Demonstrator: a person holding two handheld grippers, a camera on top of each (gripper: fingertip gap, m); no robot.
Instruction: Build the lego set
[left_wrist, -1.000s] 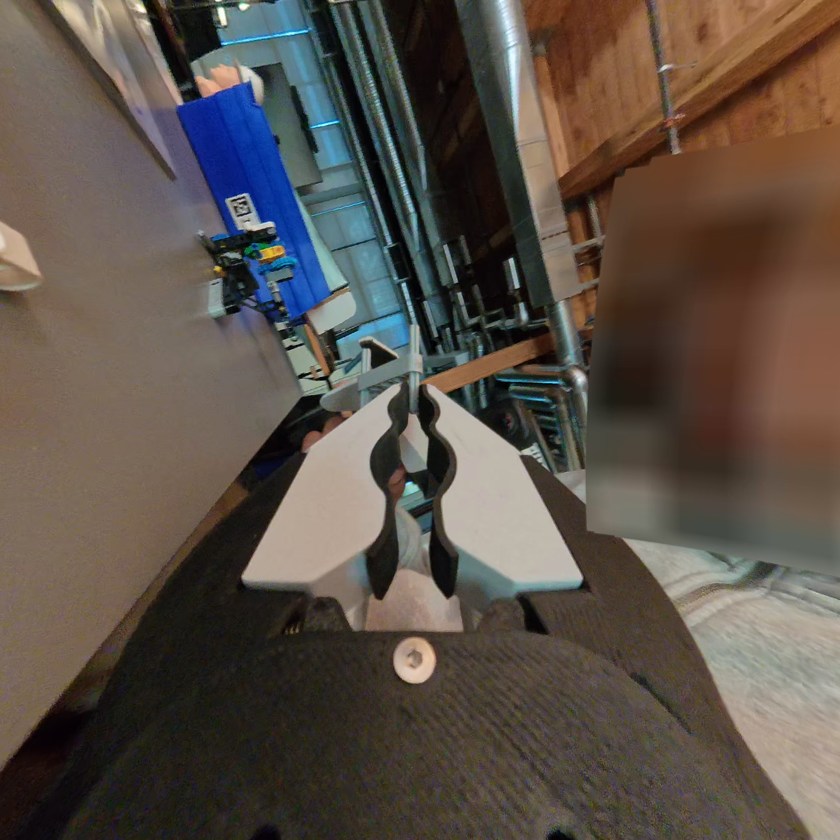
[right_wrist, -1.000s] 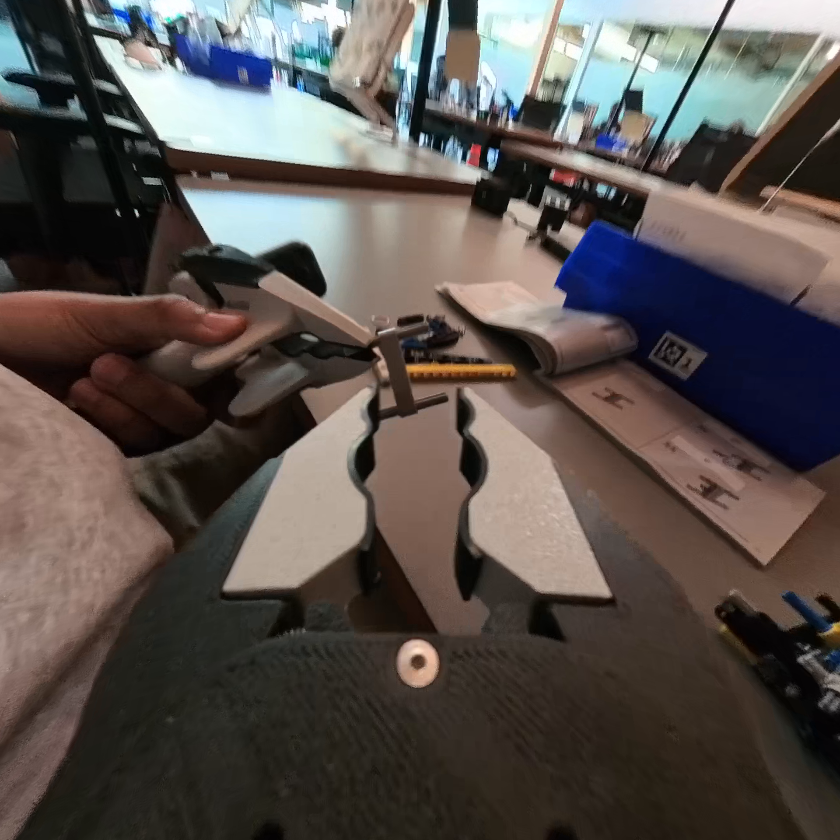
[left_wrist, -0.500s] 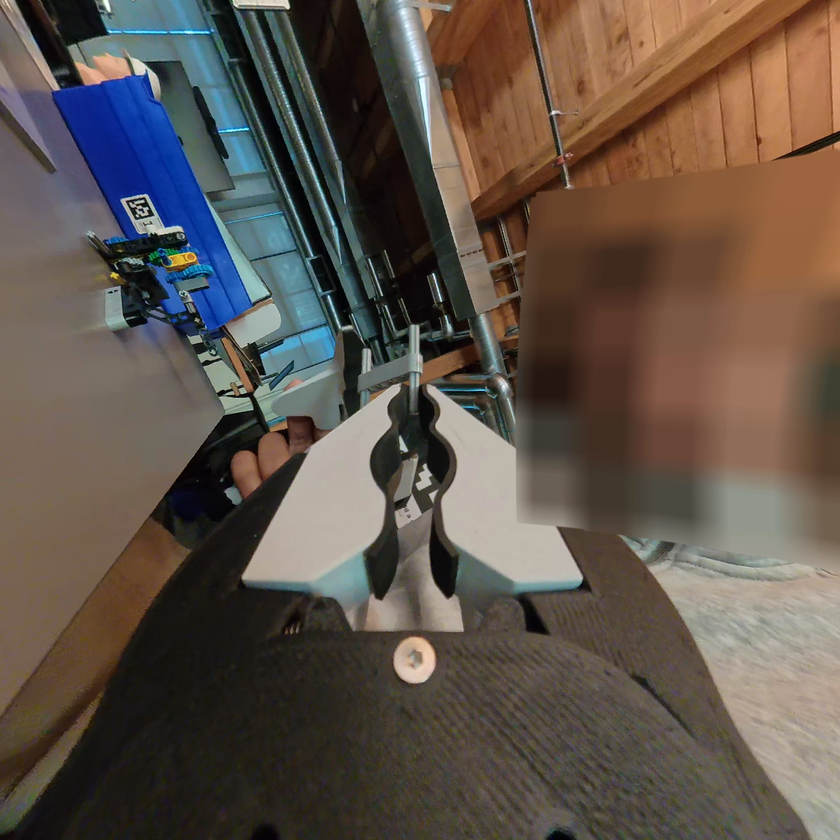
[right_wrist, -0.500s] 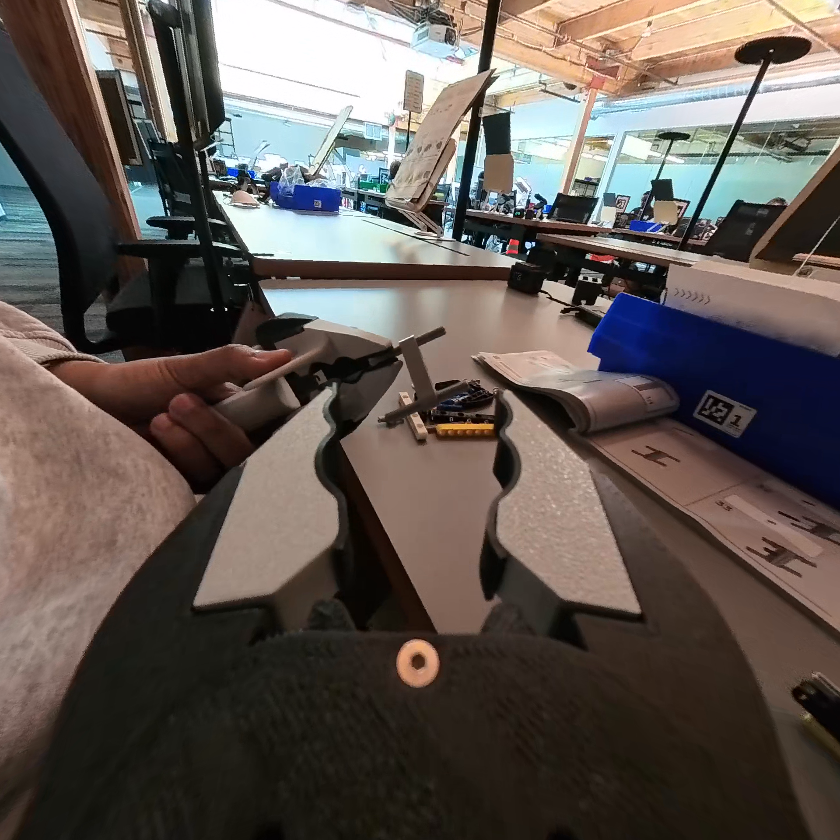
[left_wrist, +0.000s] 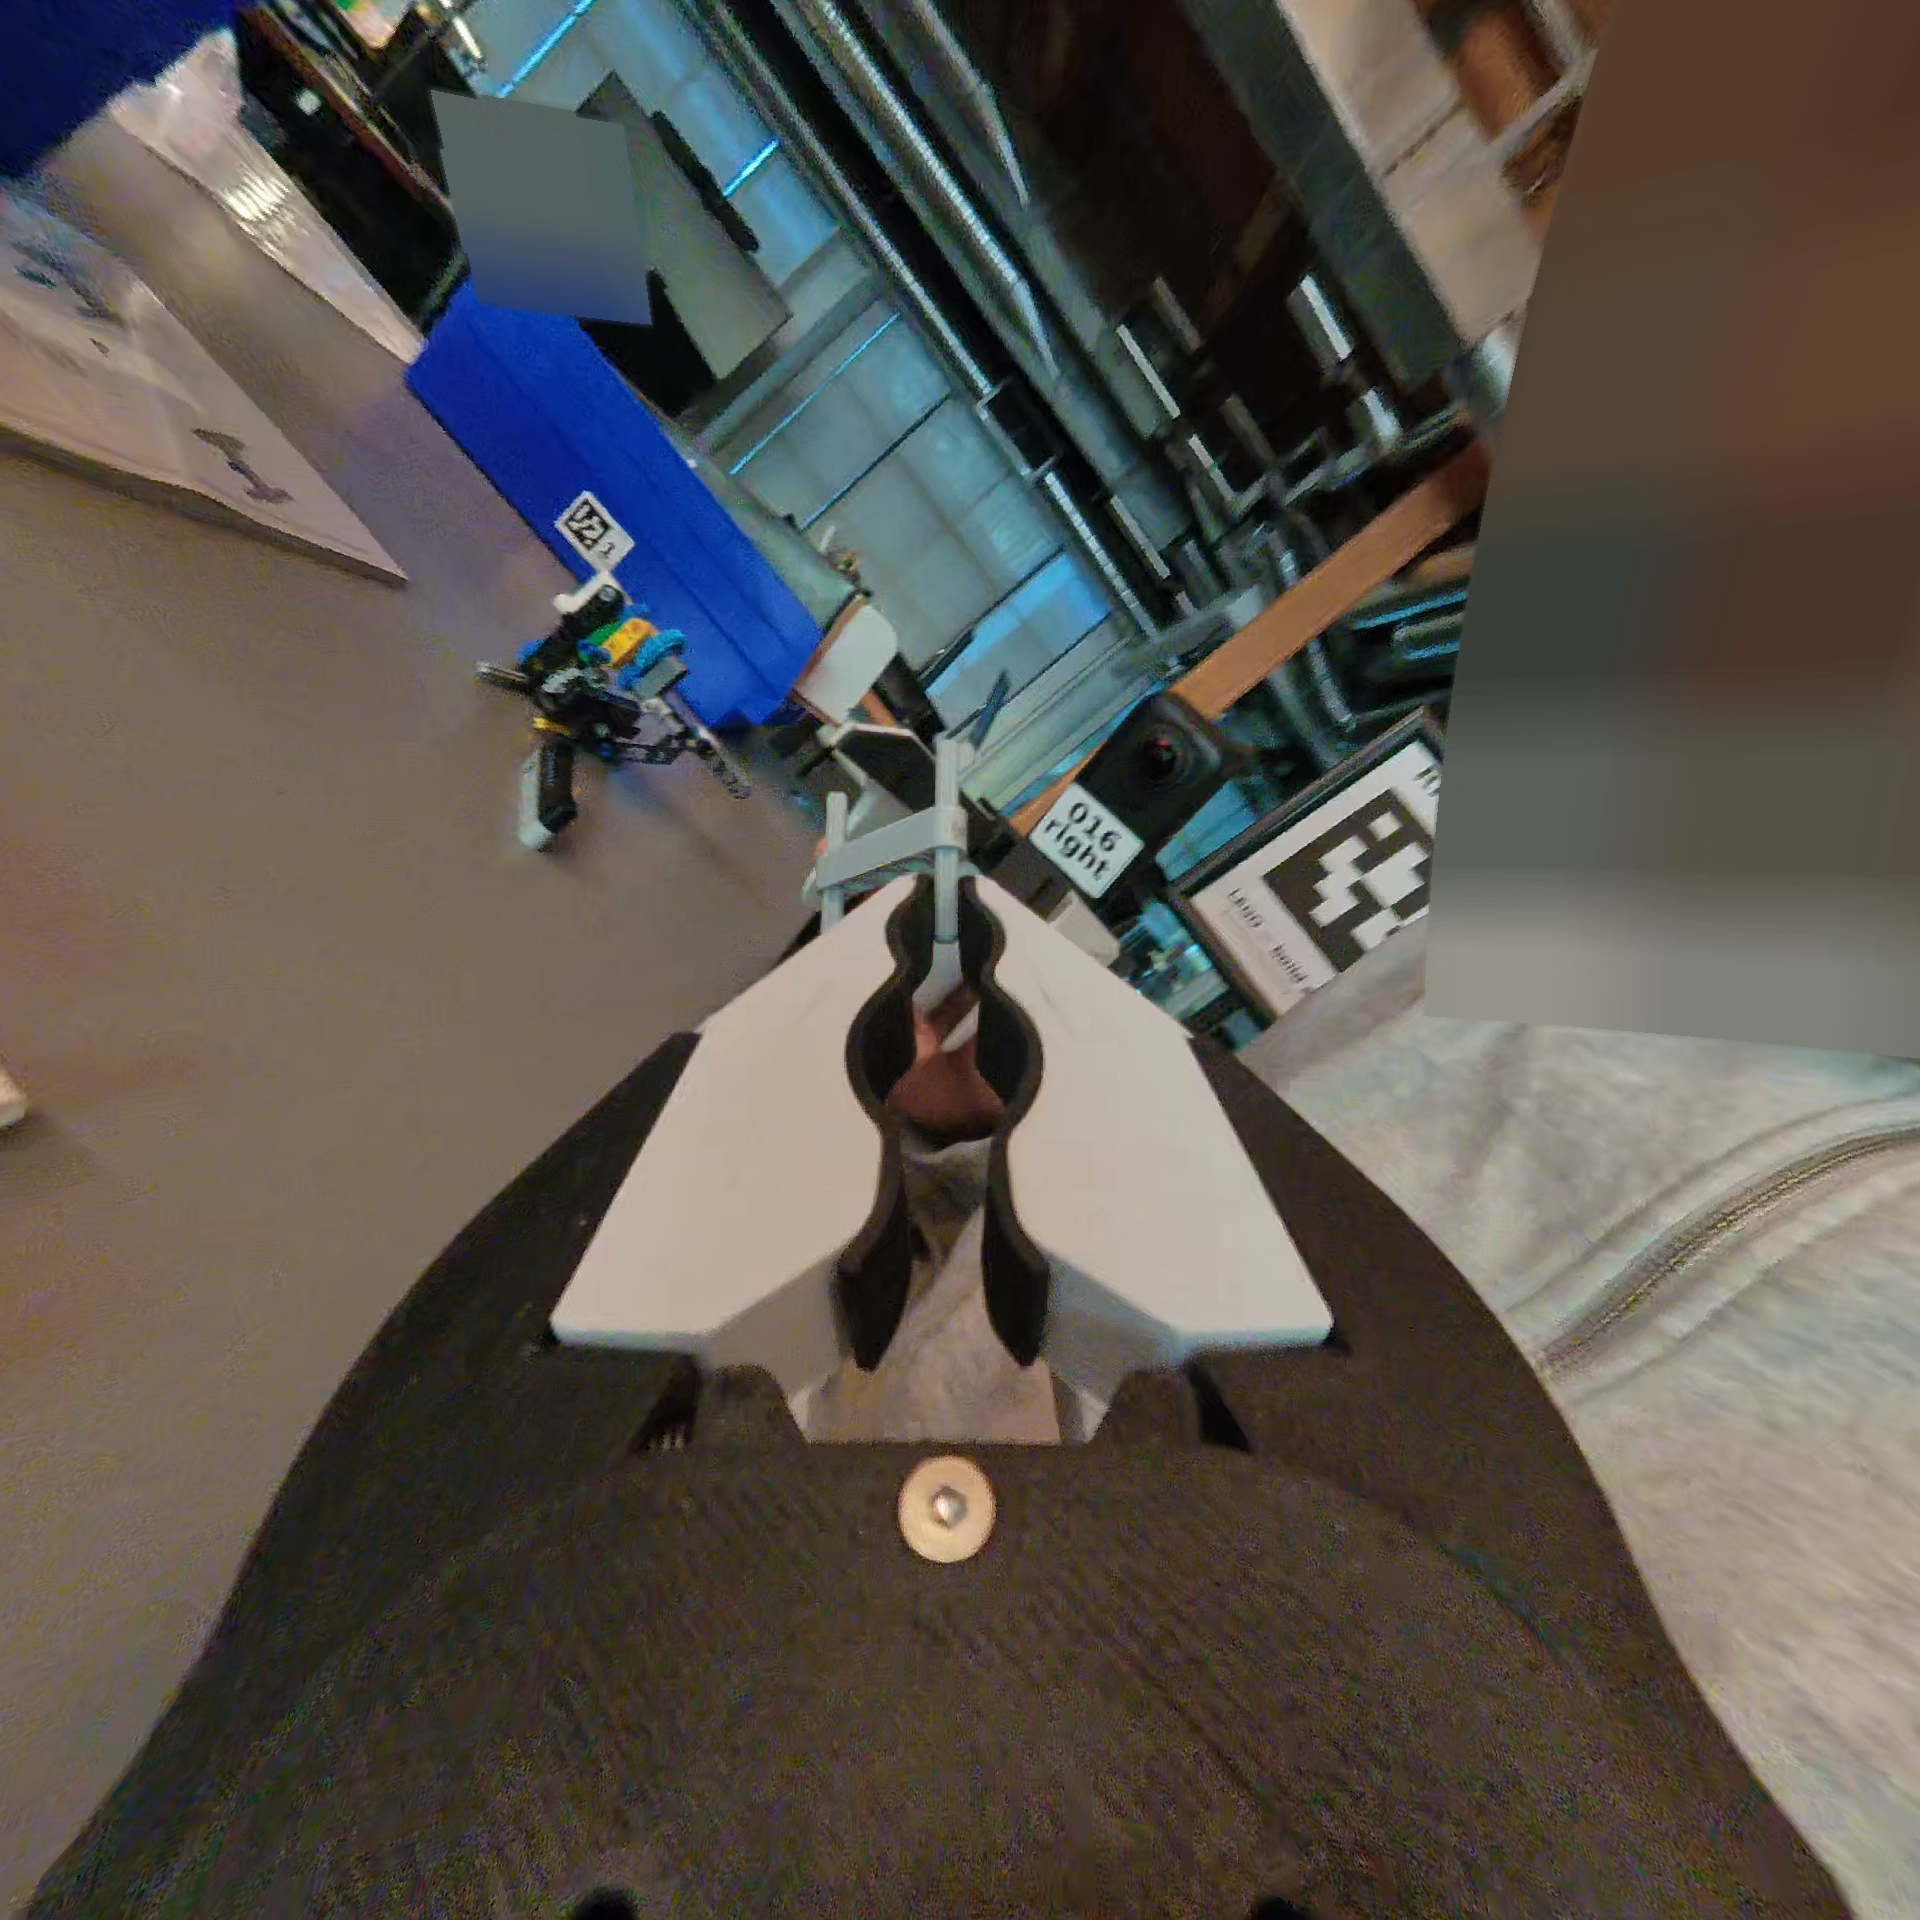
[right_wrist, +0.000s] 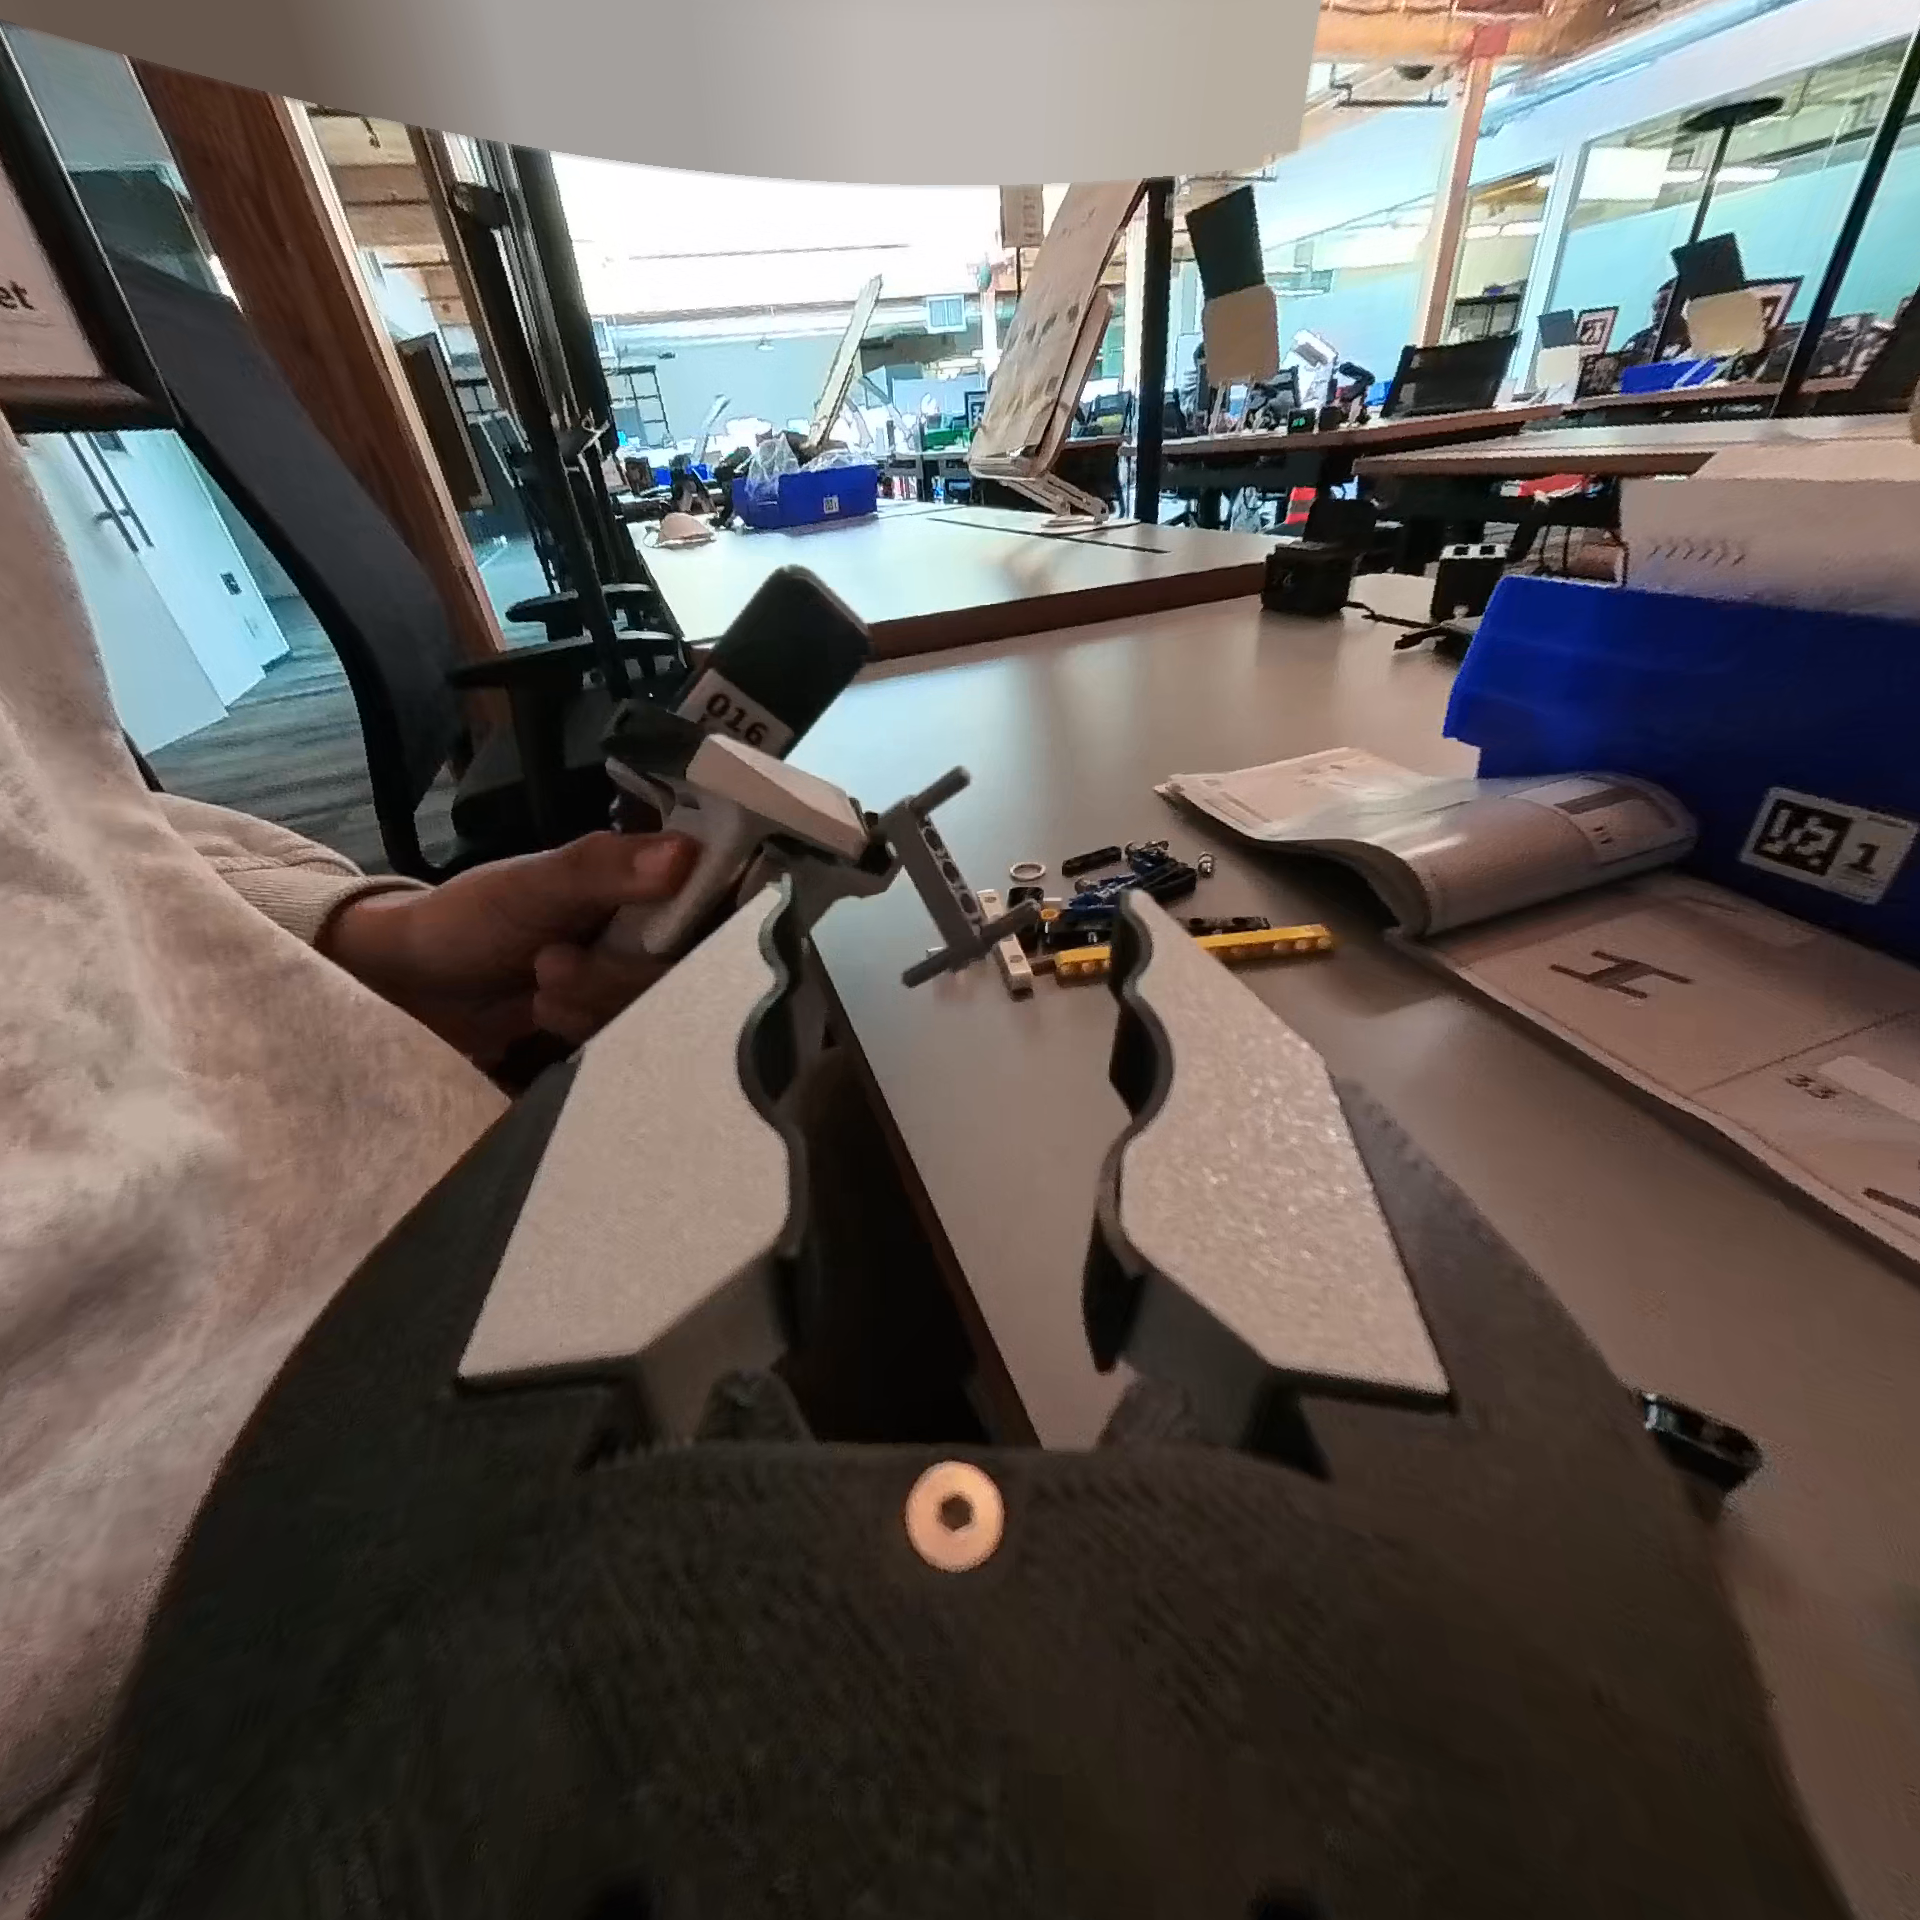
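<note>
My left gripper (left_wrist: 943, 896) is shut on a thin grey axle of a grey lego piece (left_wrist: 891, 844), a holed beam with two axles through it. The right wrist view shows this gripper (right_wrist: 831, 831) held in a hand above the table's near edge, with the grey piece (right_wrist: 940, 883) tilted. My right gripper (right_wrist: 956, 914) is open and empty, its fingers (right_wrist: 1226, 1164) wide apart just short of the piece. A partly built black, blue and yellow model (left_wrist: 592, 686) stands on the table by the blue bin (left_wrist: 623, 499).
Loose small parts (right_wrist: 1122, 904) and a yellow beam (right_wrist: 1247, 940) lie on the grey table (right_wrist: 1039, 1091). An open instruction booklet (right_wrist: 1455, 842), printed sheets (right_wrist: 1714, 1060) and the blue bin (right_wrist: 1683, 727) are on the right. An office chair (right_wrist: 343, 582) stands on the left.
My right gripper has opened wider and drawn back from the grey piece. My left gripper has turned with the piece still in it and now faces the table and model.
</note>
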